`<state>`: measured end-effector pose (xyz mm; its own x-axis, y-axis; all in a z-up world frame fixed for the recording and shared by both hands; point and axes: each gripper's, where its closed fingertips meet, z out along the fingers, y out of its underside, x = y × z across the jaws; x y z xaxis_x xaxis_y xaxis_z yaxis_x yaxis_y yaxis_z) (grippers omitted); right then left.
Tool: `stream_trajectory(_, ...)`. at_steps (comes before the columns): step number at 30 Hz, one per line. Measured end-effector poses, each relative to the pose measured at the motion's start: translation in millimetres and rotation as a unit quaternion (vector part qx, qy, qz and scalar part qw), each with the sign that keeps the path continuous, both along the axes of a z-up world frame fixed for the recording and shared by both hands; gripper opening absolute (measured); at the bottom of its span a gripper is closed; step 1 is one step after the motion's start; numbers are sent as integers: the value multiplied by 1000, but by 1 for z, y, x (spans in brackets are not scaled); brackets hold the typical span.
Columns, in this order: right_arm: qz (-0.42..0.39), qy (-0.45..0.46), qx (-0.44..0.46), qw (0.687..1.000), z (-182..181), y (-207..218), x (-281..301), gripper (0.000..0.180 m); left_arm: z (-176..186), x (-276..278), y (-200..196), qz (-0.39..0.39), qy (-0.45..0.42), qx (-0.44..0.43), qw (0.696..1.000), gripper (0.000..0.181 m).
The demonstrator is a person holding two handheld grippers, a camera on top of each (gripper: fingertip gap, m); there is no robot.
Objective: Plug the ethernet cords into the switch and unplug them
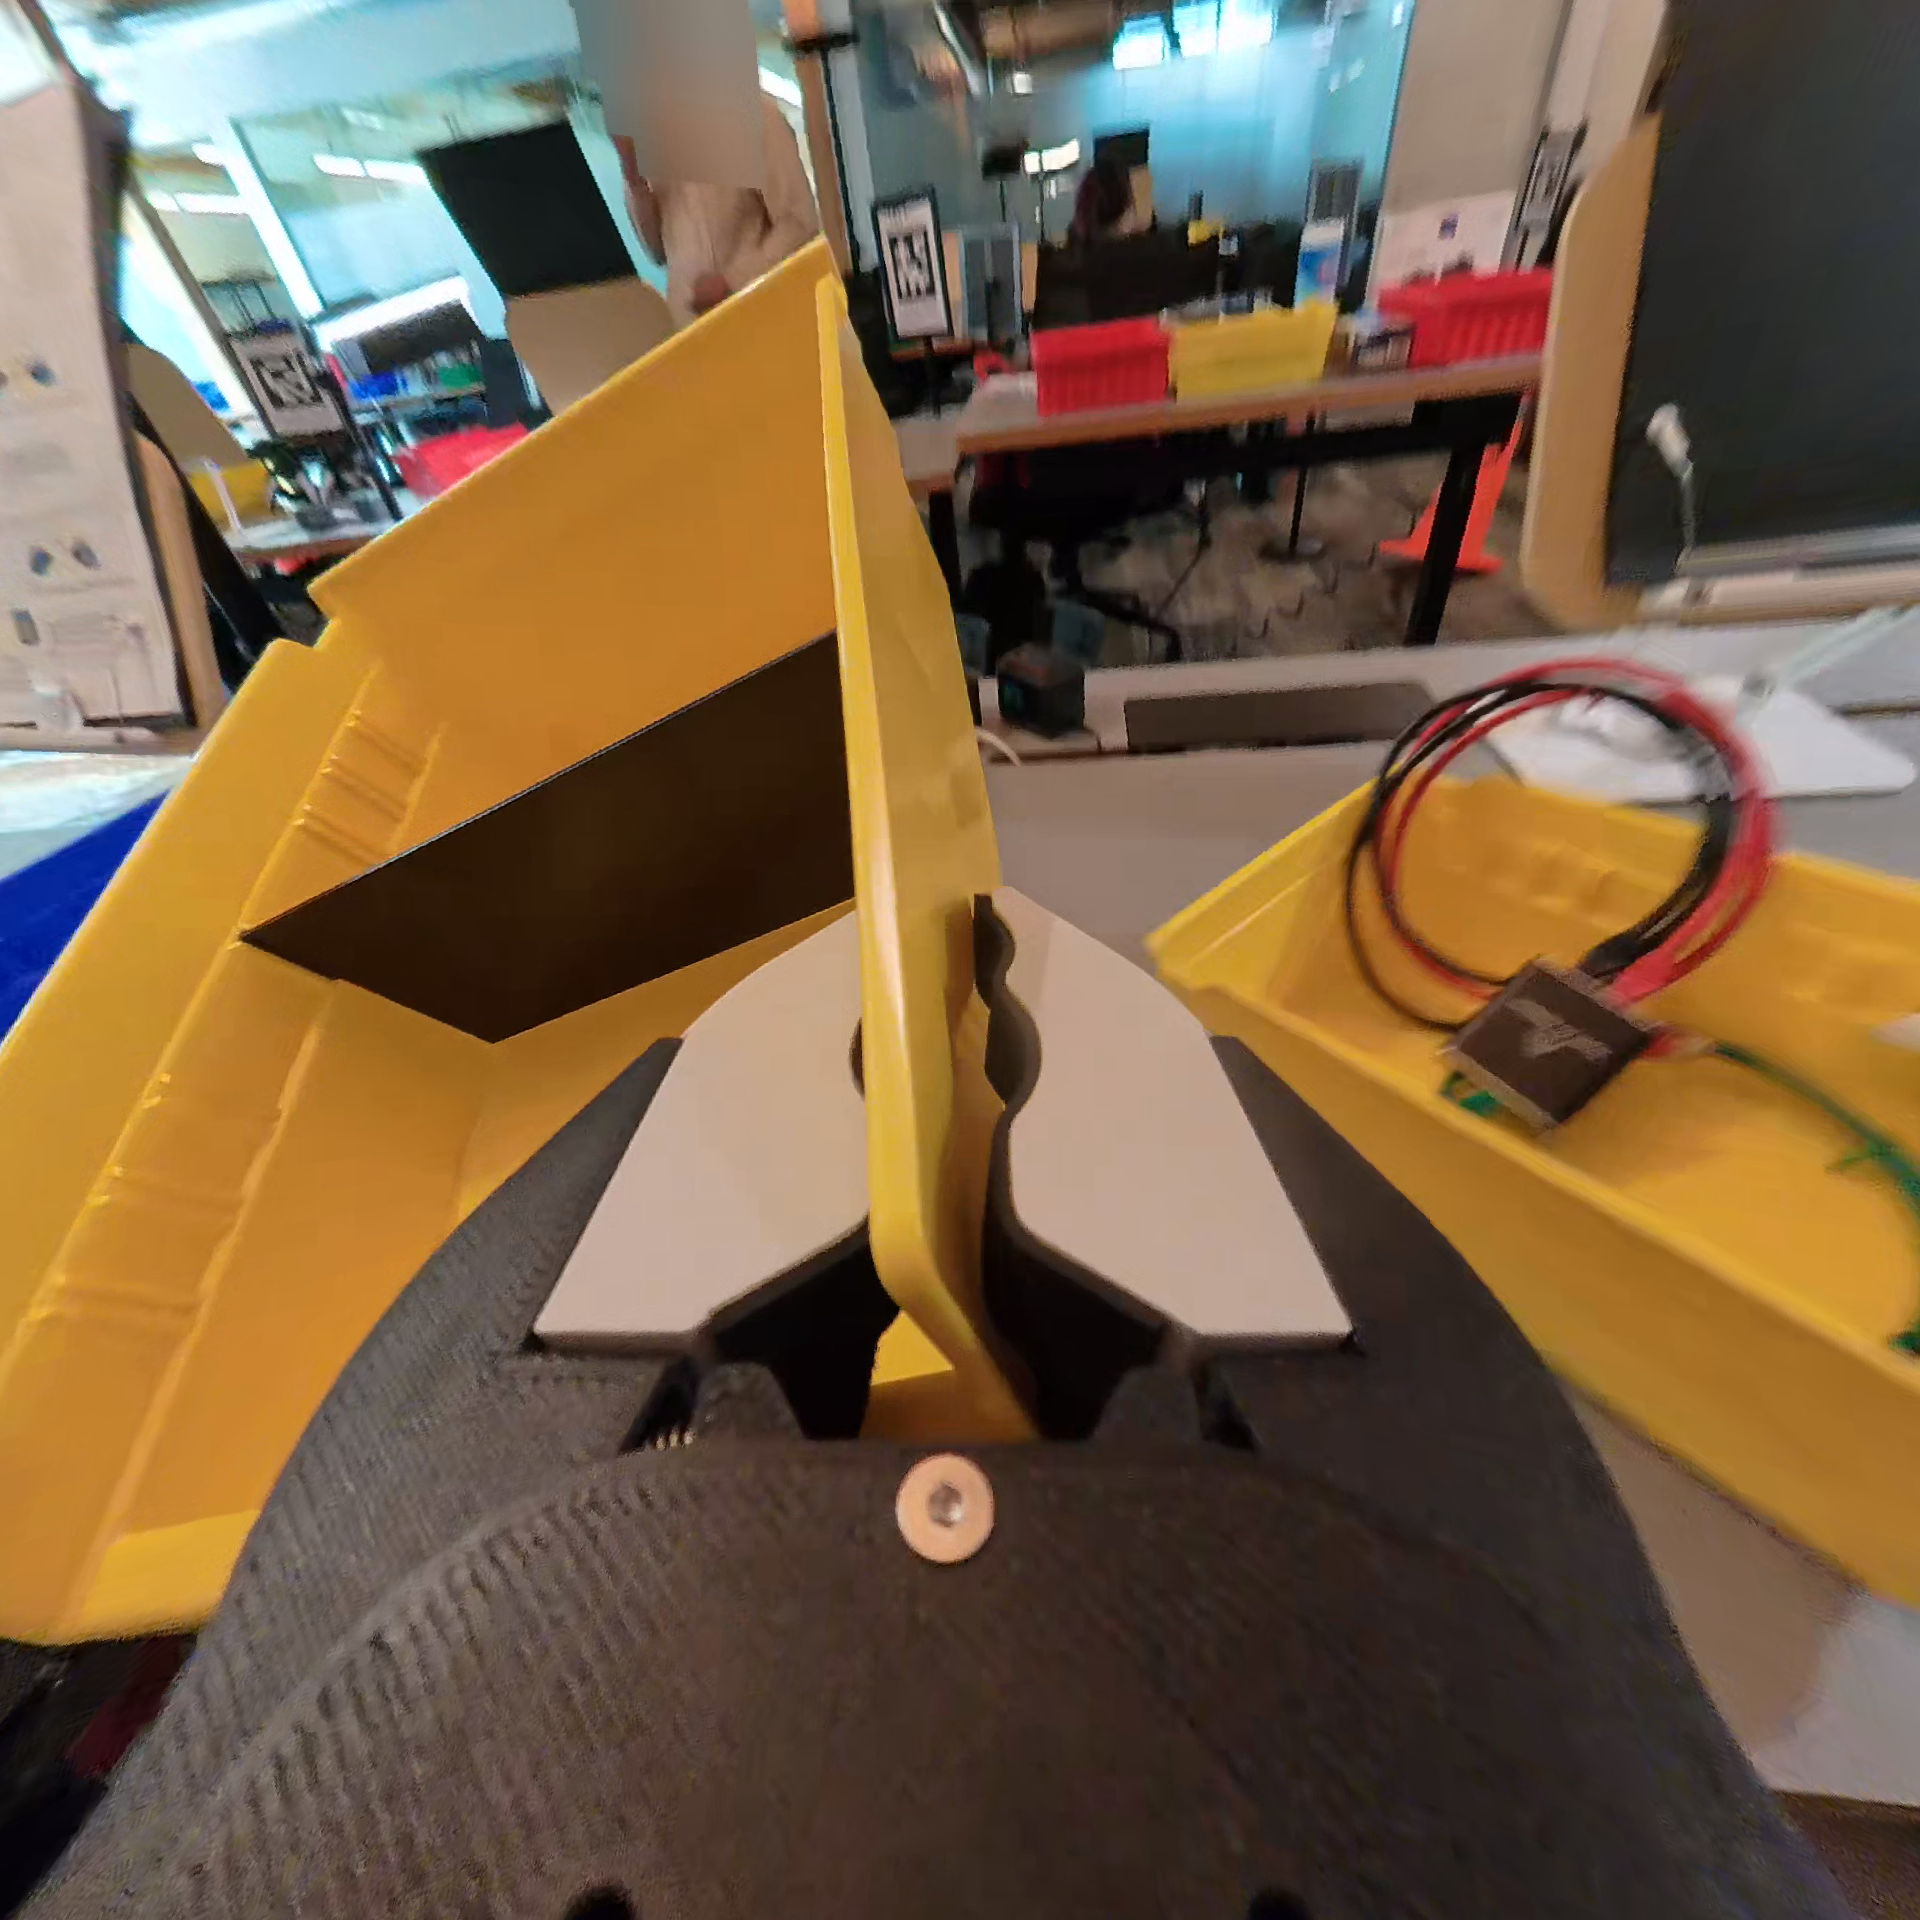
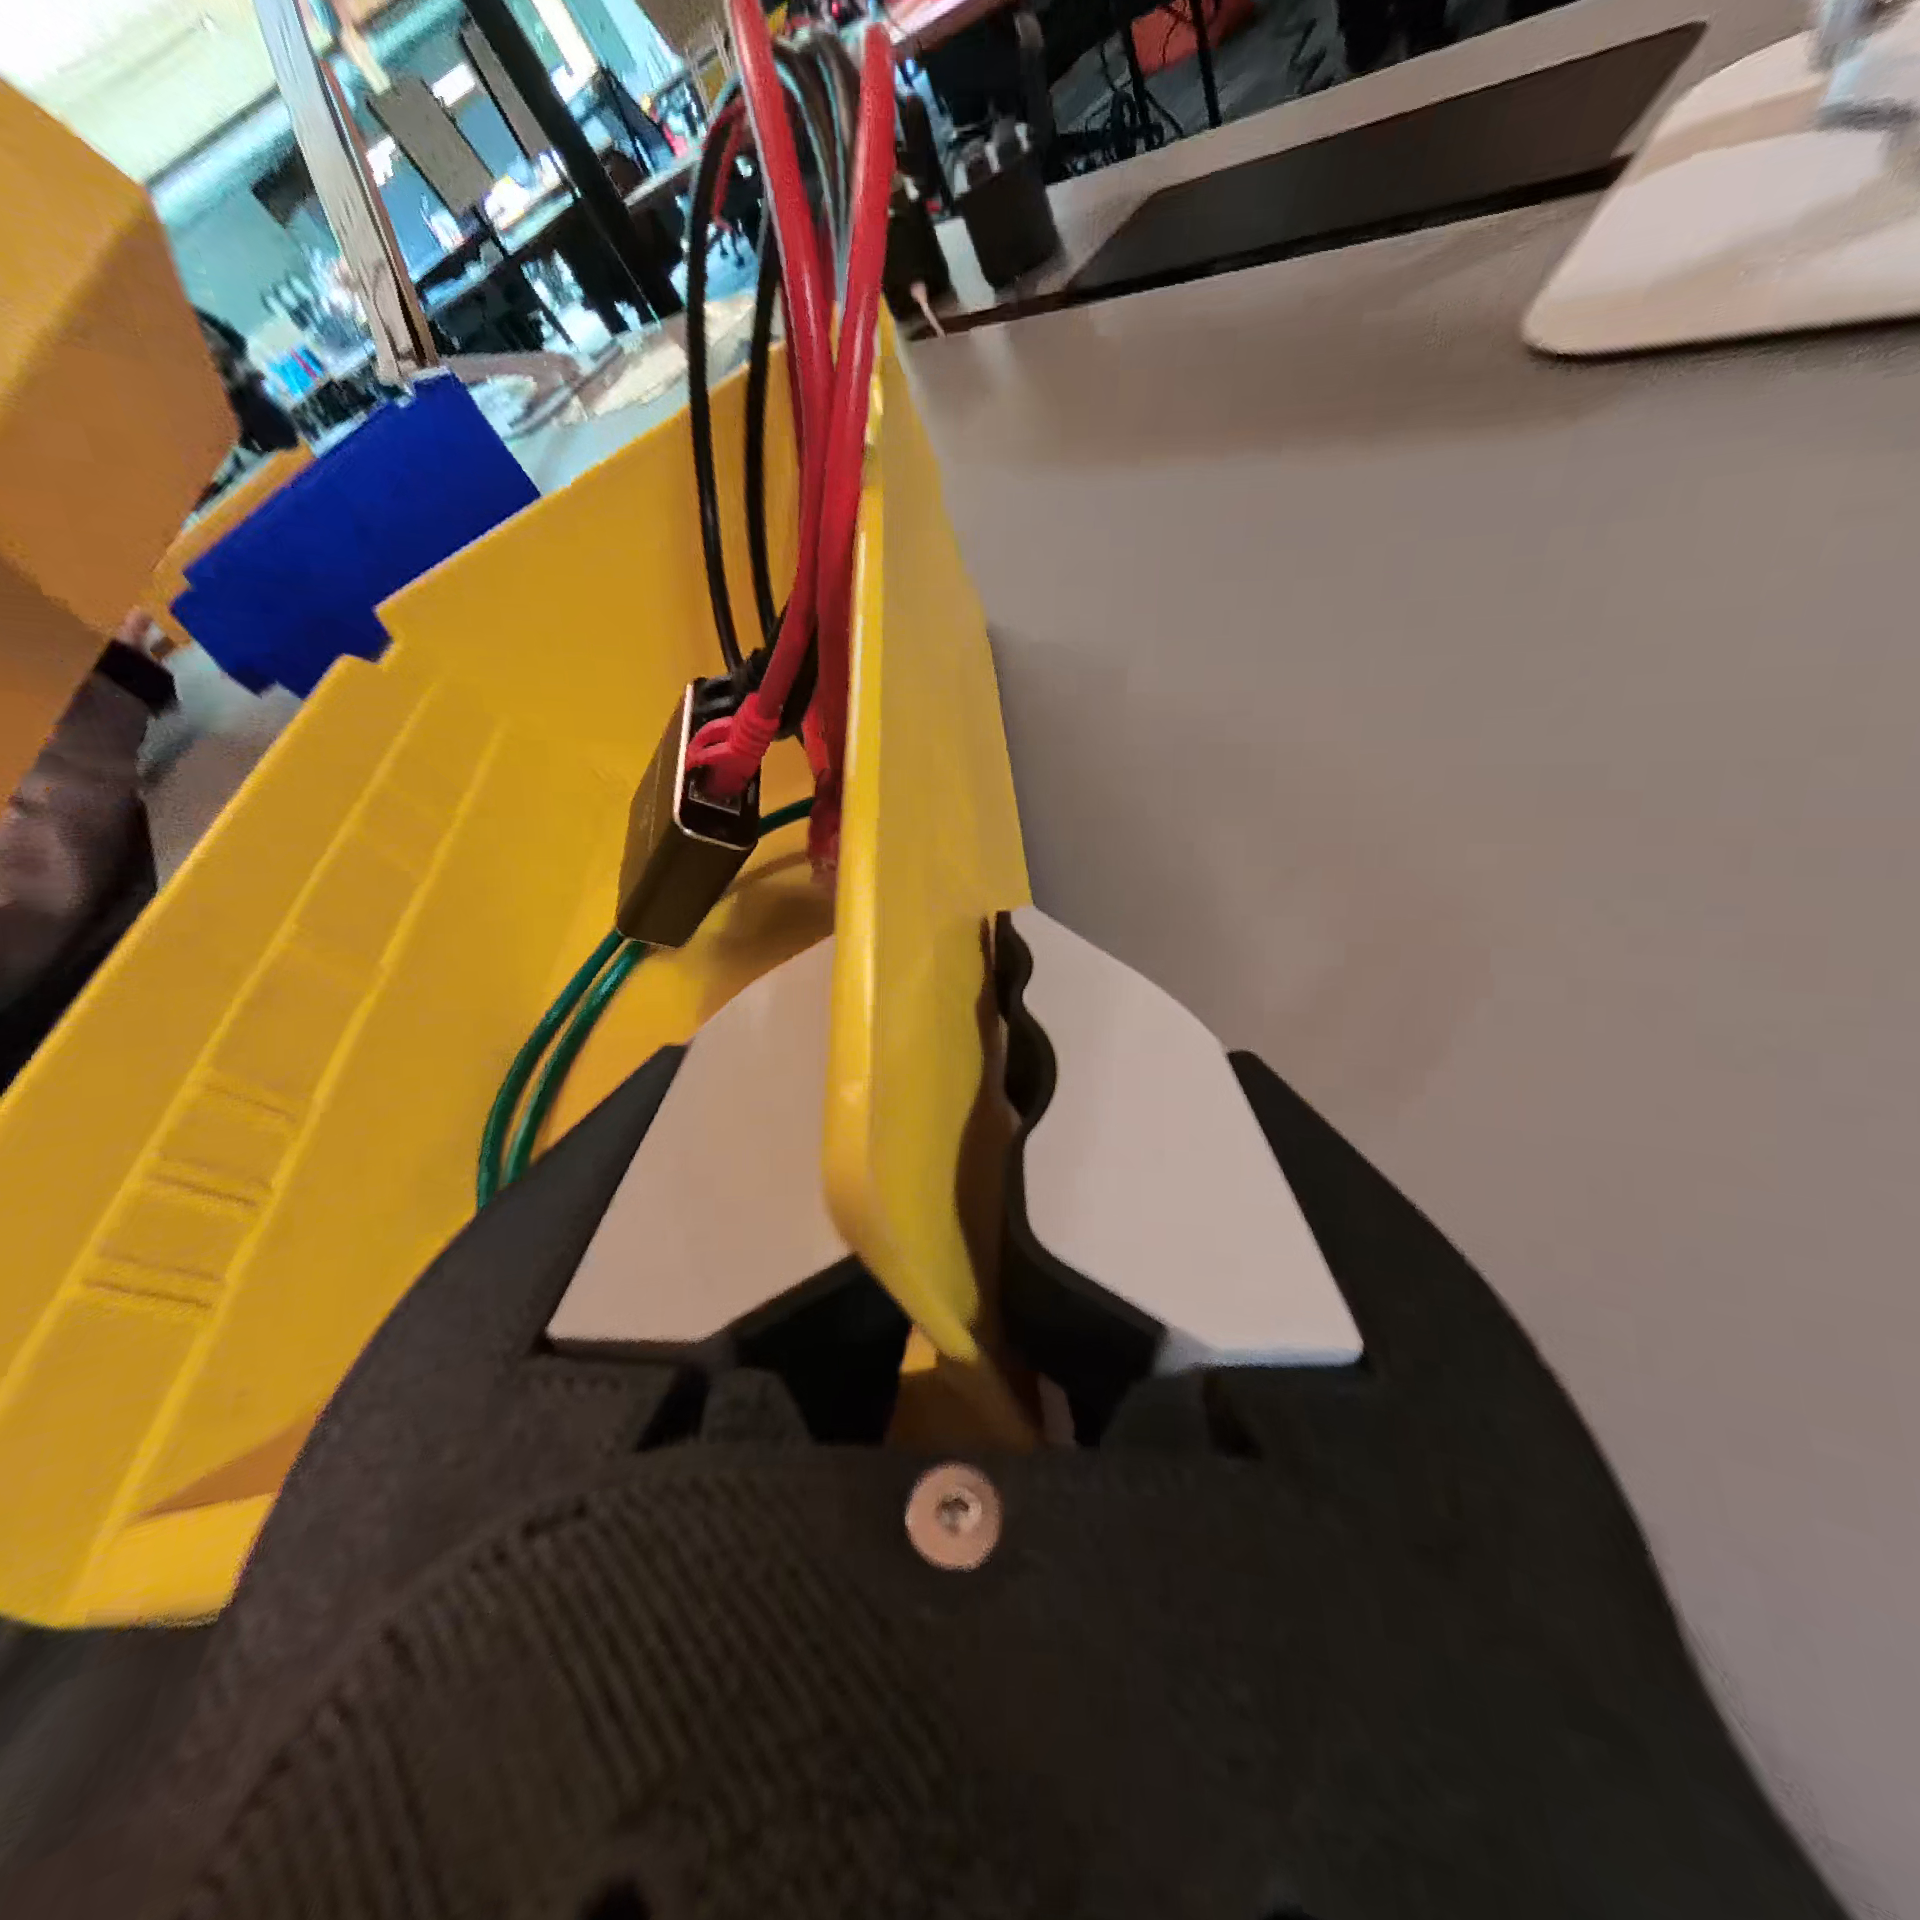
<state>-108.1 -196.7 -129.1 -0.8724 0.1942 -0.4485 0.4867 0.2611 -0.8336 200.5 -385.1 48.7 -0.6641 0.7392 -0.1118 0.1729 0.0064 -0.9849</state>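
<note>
Grippers, left (image 1: 925,1101) and right (image 2: 925,1132), each clamp a yellow bin wall while the light switch (image 2: 681,831), best gripped by its rigid sides, trails floppy cords (image 2: 821,416).

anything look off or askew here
Yes. Both yellow bins are tipped rather than flat. The left tool clamps the wall of an empty bin holding only a black divider. The right tool clamps the second bin, where the switch and its red cords lean against the wall.
</note>
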Motion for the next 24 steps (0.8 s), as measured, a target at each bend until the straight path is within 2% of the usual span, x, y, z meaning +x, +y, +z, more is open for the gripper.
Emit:
stream_trajectory(1,4,-18,-7,1000,0,-16,13,18,10,5,3,-1,18,-4,1000,10)
stream_trajectory(4,41,-68,-50,996,10,-62,65,54,30,15,9,-12,65,-4,998,10)
stream_trajectory(6,66,-60,-56,994,14,-87,99,73,37,19,11,-20,88,1,996,10)
stream_trajectory(9,116,-46,-56,991,16,-117,143,89,38,19,13,-31,101,11,994,10)
stream_trajectory(12,195,-54,-31,979,12,-126,179,91,34,12,16,-49,101,23,993,10)
stream_trajectory(15,241,-31,-27,970,13,-112,186,93,32,2,23,-70,98,26,992,10)
stream_trajectory(18,259,33,-35,965,19,-77,164,90,33,-13,34,-94,91,22,991,9)
stream_trajectory(21,252,126,-21,959,22,-28,120,85,37,-32,54,-126,81,14,989,9)
stream_trajectory(24,210,230,8,950,27,30,59,80,43,-59,88,-170,64,-5,983,9)
